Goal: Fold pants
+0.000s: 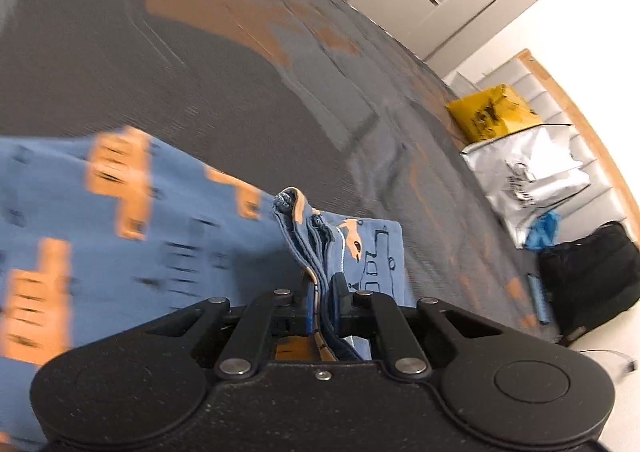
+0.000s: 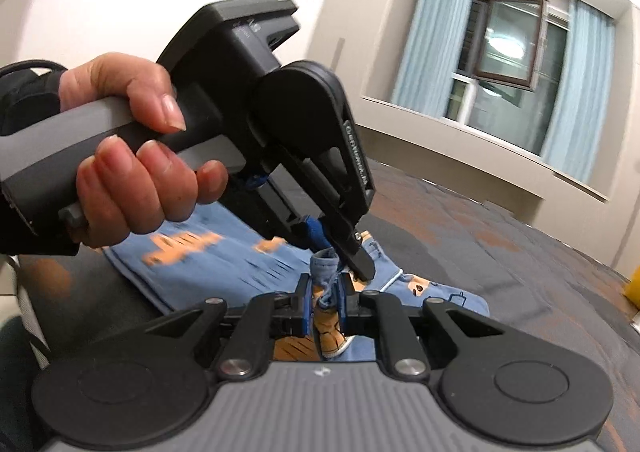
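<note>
Only the right wrist view shows a person's hand (image 2: 132, 156) gripping the left gripper (image 2: 352, 252), plus a curtained window (image 2: 504, 48). Only the left wrist view shows bags (image 1: 520, 172) beside the bed (image 1: 200, 84). Blue pants (image 1: 140, 232) with orange prints lie on the bed; the left gripper (image 1: 325, 292) and the right gripper (image 2: 324, 292) each pinch bunched fabric.

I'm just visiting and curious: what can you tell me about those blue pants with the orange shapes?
The pants look like soft blue cotton printed with orange blocky shapes and dark outline drawings. They lie partly on a grey and orange patterned surface. A bunched, layered edge is pinched by the left gripper, and another bunch by the right gripper, close together.
</note>
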### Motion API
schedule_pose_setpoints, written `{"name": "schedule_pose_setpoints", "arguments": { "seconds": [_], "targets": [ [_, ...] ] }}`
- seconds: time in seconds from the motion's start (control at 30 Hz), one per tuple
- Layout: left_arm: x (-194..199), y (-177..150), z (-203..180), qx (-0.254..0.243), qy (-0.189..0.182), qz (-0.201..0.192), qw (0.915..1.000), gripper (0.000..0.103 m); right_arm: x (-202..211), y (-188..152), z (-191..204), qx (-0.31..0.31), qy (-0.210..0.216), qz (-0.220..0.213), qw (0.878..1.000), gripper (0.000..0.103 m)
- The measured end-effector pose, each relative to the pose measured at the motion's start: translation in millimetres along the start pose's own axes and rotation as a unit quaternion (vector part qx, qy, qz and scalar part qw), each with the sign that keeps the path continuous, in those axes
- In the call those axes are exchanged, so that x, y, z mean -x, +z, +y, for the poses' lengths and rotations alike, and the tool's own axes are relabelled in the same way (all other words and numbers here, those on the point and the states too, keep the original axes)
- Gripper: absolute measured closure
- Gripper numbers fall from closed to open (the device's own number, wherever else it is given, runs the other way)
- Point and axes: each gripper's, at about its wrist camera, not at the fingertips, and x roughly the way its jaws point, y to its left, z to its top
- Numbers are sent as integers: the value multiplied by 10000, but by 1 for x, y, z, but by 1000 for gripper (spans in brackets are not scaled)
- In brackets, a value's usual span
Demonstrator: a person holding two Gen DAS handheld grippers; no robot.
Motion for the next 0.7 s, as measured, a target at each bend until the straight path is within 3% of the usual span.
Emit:
{"name": "schedule_pose_setpoints", "arguments": {
  "seconds": [0.13,0.33,0.7],
  "targets": [
    [9,-4,32,221,209,-46,9995,95,-17,5,21,127,250,134,9995,88],
    [0,-16,74,646,13,-8,9979,94,-37,-8,38,206,451,561,9972,88],
    [0,-18,71,540,-68,-64,9985,95,-42,-5,42,148,463,598,9970,87]
  ]
}}
